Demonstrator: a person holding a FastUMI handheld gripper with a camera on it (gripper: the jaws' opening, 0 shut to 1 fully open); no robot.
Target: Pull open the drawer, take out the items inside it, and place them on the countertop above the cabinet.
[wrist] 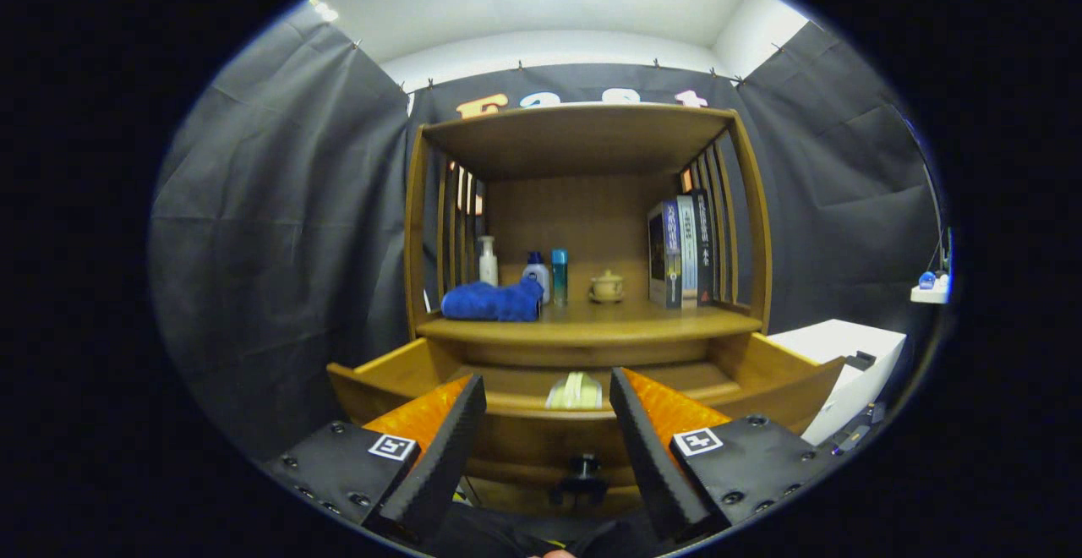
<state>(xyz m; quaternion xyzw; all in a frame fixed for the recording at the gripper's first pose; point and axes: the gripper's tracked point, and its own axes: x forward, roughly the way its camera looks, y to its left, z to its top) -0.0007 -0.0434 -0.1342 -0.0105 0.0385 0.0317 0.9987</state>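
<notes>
Gripper (548, 410) spread wide, holding nothing, poised just before the front panel of the pulled-out drawer (541, 444). Dark knob (583, 467) low between the fingers. Pale folded item (575, 391) lying inside the drawer, in the gap between the fingertips, beyond the front edge. Countertop (583, 321) above, its bare front strip free. Blue towel (493, 300) at its left, bottles (536, 275) behind, small pot (606, 287) mid-right, books (680, 251) upright at right. White box (845, 355) beside the cabinet's right.

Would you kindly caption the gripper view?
Open gripper faces the pulled-out drawer, a pale item inside.
</notes>
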